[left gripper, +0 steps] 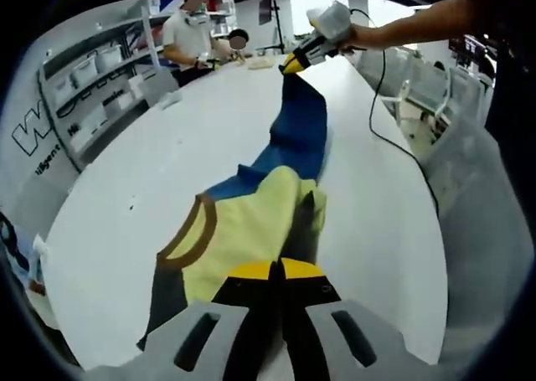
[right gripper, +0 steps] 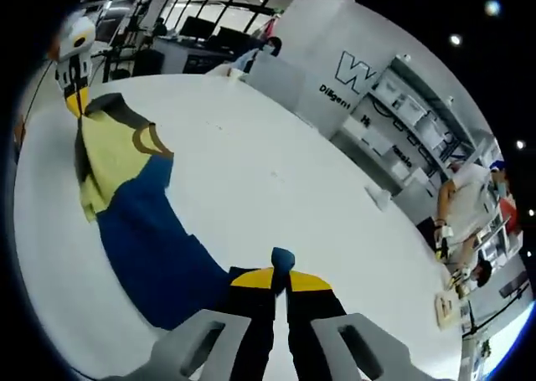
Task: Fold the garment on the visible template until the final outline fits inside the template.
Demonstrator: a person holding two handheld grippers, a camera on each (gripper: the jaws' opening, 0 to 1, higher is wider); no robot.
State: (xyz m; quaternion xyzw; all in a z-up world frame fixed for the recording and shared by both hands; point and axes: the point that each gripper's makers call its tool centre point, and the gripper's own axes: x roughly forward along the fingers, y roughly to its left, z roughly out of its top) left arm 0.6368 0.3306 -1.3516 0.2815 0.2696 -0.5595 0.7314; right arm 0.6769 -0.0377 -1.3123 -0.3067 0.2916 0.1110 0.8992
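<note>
A garment lies stretched along the white table (left gripper: 126,172): a yellow chest (left gripper: 251,222) with a brown collar (left gripper: 198,233), dark sleeves and a blue lower half (left gripper: 299,130). My left gripper (left gripper: 277,271) is shut on the yellow and dark cloth at the collar end. At the far end a hand holds my right gripper (left gripper: 293,62), pinching the blue hem. In the right gripper view my right gripper (right gripper: 280,280) is shut with a tuft of blue cloth (right gripper: 282,257) sticking out between the tips. The blue half (right gripper: 151,239) runs to the yellow part (right gripper: 109,155), where the left gripper (right gripper: 75,98) holds it.
Two people (left gripper: 193,33) work at the table's far end beside some flat items (right gripper: 444,307). Shelves with bins (left gripper: 88,71) line one side. A black cable (left gripper: 381,105) hangs past the table edge, near white chairs (left gripper: 435,84). A small white object (right gripper: 378,198) sits on the table.
</note>
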